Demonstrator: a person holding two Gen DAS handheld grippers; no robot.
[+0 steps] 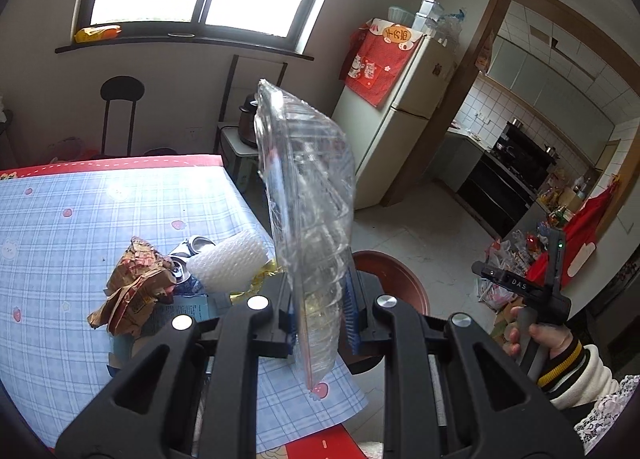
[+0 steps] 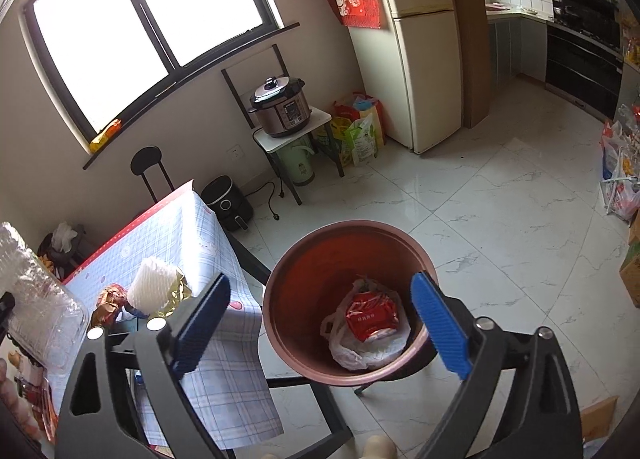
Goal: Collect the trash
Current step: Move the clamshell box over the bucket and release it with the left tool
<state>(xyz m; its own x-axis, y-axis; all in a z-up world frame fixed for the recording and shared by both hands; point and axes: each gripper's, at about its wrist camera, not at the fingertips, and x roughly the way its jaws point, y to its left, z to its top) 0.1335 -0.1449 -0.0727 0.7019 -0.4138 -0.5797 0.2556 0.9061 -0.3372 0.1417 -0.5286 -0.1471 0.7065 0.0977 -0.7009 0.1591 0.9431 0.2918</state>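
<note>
Our left gripper [image 1: 318, 323] is clamped on a clear plastic clamshell container [image 1: 308, 195], its blue pads [image 1: 347, 311] pressing the lower part from both sides. The container stands nearly upright on edge, tilted a little, above the near right corner of the table [image 1: 80, 195]. That table wears a blue checked cloth with small strawberries.

On the cloth, left of the container, more trash sits bunched together: a crumpled brown paper wrapper [image 1: 136, 287], a crushed drink can [image 1: 188, 255] just behind it, a white foam fruit net [image 1: 228, 263] touching the can, and a scrap of gold foil [image 1: 260, 279] beside the net.

Our right gripper [image 2: 322, 323] has its jaws spread wide with nothing between them, and it hangs over the reddish-brown bin [image 2: 296, 259] that stands on the floor just right of the table's edge. At the bottom of the bin lies a white plastic bag [image 2: 360, 355] with a red packet [image 2: 372, 319] on it. In the left wrist view we see the right hand [image 1: 536, 339], in a striped cuff, wrapped around its gripper's handle to the right of the container.

Far behind, a pressure cooker [image 2: 280, 105] sits on a small stand by the window, with a cream fridge [image 2: 420, 43] to its right.
</note>
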